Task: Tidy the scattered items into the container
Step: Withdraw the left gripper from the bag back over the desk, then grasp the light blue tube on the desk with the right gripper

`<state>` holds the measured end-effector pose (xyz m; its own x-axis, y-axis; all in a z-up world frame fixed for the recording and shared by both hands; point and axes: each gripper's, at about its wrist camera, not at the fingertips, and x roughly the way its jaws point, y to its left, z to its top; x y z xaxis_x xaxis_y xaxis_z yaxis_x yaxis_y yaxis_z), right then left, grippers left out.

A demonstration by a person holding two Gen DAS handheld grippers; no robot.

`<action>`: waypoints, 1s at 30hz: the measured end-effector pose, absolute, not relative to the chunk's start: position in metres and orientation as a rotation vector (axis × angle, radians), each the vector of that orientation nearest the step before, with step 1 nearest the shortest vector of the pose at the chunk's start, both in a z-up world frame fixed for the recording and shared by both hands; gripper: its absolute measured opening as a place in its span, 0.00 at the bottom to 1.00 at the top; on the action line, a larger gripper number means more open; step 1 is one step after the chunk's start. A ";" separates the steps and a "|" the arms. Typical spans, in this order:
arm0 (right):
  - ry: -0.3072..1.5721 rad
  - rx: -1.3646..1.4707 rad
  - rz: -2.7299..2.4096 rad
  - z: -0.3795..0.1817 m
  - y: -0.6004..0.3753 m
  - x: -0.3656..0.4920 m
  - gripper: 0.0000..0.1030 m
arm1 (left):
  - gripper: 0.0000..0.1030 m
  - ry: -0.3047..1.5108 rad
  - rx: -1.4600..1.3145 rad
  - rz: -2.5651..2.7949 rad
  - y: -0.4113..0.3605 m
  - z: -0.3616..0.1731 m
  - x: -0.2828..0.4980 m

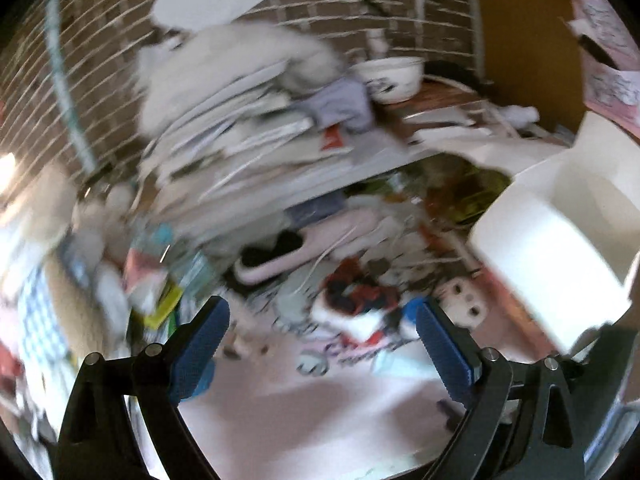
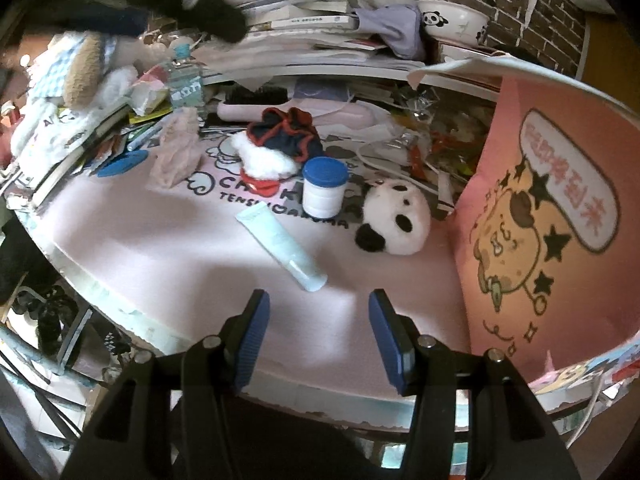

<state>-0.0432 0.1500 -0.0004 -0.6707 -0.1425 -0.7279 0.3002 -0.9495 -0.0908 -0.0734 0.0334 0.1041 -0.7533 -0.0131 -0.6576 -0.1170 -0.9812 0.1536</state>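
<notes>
Tube point(image 2: 281, 247) lies near my right tool point(image 2: 319, 300), whose fingers are spread and empty. My left tool point(image 1: 322, 312) is spread too, over blurred clutter.

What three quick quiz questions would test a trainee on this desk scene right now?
1. True or false: the right gripper is open and holds nothing.
2. What lies nearest ahead of the right gripper: A) the plush panda head, B) the pale blue tube, C) the white jar with the blue lid?
3. Fill in: the jar stands ___ on the pink mat.

Key: 1 true; 2 B; 3 upright.
</notes>
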 end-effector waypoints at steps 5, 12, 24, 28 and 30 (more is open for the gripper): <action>0.298 1.113 -2.652 -0.001 0.148 -0.041 0.47 | 0.91 0.237 -1.147 2.900 0.014 0.079 -0.068; 0.298 1.077 -2.650 -0.002 0.146 -0.039 0.47 | 0.91 0.182 -1.261 2.880 -0.005 0.036 -0.078; 0.281 1.053 -2.603 -0.003 0.138 -0.047 0.32 | 0.91 0.099 -1.336 2.864 -0.017 0.005 -0.076; 0.262 1.051 -2.577 -0.003 0.137 -0.045 0.17 | 0.91 0.111 -1.347 2.875 -0.015 0.005 -0.076; 0.250 1.047 -2.570 -0.003 0.138 -0.044 0.12 | 0.91 0.117 -1.344 2.877 -0.014 0.006 -0.077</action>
